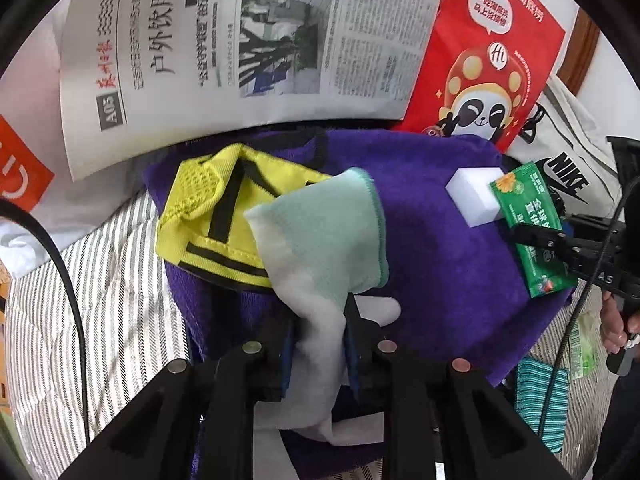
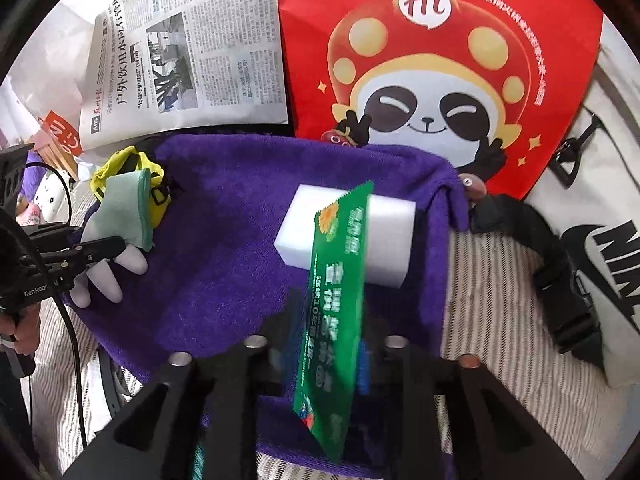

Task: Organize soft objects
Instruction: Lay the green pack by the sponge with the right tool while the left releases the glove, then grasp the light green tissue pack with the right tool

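Striped bedding [image 1: 100,280] carries a purple towel [image 1: 440,248], with a newspaper [image 1: 248,40] and a red panda bag [image 1: 488,60] at its far edge. On the towel's left lies a yellow mesh vest [image 1: 208,216], partly under a white-and-mint glove [image 1: 320,240]; the left tool [image 1: 318,344] pinches the glove's white part between its pads. Further right sits a white sponge block [image 2: 352,236], touched by a green packet [image 2: 336,320] standing between the right tool's [image 2: 326,360] spread, blurred jaws, apparently loose.
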A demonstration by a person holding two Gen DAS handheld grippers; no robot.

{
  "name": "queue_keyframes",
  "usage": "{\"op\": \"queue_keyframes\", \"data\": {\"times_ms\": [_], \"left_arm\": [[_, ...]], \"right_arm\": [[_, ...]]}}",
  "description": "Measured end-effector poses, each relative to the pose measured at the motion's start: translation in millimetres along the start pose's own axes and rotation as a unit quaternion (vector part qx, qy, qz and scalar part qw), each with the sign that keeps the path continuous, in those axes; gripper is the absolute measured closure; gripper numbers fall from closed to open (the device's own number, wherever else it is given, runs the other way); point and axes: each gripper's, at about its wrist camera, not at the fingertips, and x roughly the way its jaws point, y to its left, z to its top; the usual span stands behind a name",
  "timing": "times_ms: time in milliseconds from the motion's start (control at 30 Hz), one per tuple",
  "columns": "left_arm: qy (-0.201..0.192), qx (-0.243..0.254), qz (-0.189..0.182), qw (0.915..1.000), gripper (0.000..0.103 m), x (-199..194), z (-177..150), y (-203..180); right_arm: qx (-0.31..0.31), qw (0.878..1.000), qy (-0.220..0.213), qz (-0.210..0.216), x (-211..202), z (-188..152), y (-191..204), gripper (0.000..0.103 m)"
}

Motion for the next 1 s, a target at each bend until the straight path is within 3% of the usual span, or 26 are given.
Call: {"op": "queue_keyframes", "data": {"times_ms": [267, 400, 600, 1000], "left_arm": [[0.010, -0.013, 0.000, 0.9999, 0.071, 1, -3, 1], [0.010, -0.001, 0.015, 0.9998, 0.049, -4, -7, -3], [0.001, 0.011, 0.023, 0.9997, 0.041, -20, -10, -6], [-0.012, -0.004, 0.067, 0.9977, 0.041, -62, -29, 1]], "right_arm": [[-0.020, 0.999, -0.020, -0.028, -10, 6, 6, 0.051], [-0.017, 0.998, -0.030, -0.048, -12, 12, 6, 0.047], [-0.012, 0.998, -0.033, -0.054, -17, 13, 11, 0.046], [-0.003, 0.998, -0.053, -0.046, -69, -17, 24, 0.046]]}}
